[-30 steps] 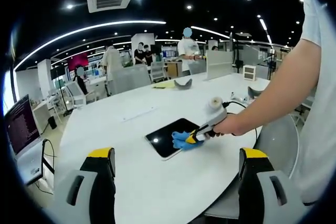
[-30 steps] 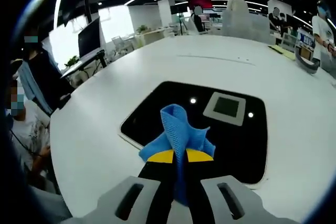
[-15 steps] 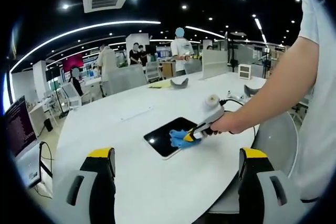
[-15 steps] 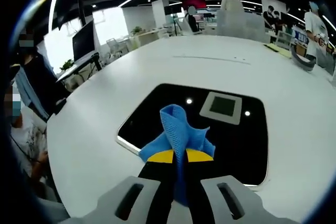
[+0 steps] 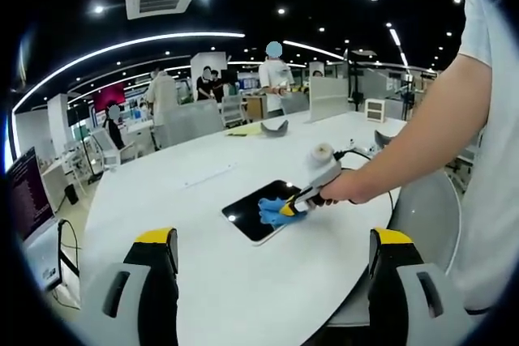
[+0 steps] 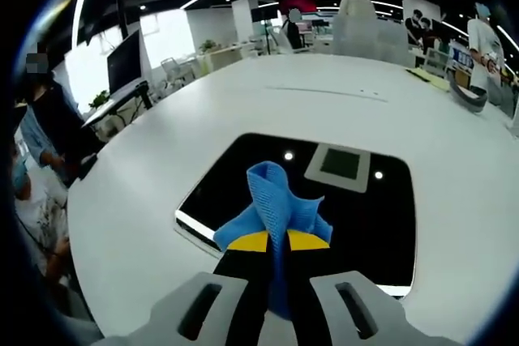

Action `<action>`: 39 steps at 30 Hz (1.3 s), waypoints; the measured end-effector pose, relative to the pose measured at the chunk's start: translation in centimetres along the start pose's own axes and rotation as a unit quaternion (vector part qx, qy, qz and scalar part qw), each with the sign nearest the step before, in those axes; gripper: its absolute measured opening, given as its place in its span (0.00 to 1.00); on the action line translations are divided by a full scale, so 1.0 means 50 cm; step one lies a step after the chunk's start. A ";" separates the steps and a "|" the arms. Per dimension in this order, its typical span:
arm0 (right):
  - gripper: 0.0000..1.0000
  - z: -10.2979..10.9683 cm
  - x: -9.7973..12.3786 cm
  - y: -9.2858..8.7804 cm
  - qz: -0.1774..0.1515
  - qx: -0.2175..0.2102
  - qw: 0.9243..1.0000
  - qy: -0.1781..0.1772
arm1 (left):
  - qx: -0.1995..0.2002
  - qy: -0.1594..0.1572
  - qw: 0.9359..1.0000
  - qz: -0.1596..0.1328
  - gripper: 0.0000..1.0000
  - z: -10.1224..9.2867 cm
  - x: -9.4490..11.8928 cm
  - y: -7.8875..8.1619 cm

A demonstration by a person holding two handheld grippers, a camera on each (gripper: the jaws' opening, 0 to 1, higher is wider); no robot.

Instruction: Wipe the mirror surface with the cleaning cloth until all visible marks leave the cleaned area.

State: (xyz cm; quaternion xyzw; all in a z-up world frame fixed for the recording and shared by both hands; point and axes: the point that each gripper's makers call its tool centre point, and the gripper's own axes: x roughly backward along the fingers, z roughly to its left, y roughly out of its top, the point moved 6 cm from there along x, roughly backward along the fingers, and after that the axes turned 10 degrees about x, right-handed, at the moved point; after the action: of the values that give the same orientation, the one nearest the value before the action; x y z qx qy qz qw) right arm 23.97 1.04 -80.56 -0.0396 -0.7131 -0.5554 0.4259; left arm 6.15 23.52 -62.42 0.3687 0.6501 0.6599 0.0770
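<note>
Since the earlier frame, the right gripper (image 6: 278, 242), clamped on the blue cloth (image 6: 274, 200), has slid further onto the mirror (image 6: 365, 216). Nearer than the mirror, the left gripper (image 5: 274, 258) hovers with jaws apart above the white table (image 5: 243, 281).

Around the mirror (image 6: 324, 200) you have bare white bench (image 6: 243, 103) on every side, wide toward the far edge. Over the glass, your right hand-held gripper (image 5: 293, 207) and its blue cloth (image 6: 276, 200) sit at the near edge. Your left hand-held gripper (image 5: 272, 269) hangs well back, its jaws spread wide, with bare bench ahead.
</note>
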 end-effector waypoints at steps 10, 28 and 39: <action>0.01 -0.012 -0.020 0.017 0.001 -0.004 1.000 -0.002 | 0.003 0.001 1.000 -0.001 0.99 0.015 -0.006 0.001; 0.01 -0.023 -0.052 0.045 0.000 0.002 1.000 0.000 | 0.008 0.006 1.000 0.005 0.99 0.020 -0.013 -0.007; 0.01 -0.036 -0.076 0.065 0.001 0.008 1.000 0.001 | 0.012 0.012 1.000 0.009 0.99 0.030 -0.019 -0.005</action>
State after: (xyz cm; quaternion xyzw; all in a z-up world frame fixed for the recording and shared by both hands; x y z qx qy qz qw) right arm 29.12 2.40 -80.54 -0.0366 -0.7170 -0.5497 0.4271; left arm 7.61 24.22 -63.18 0.3677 0.6555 0.6569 0.0587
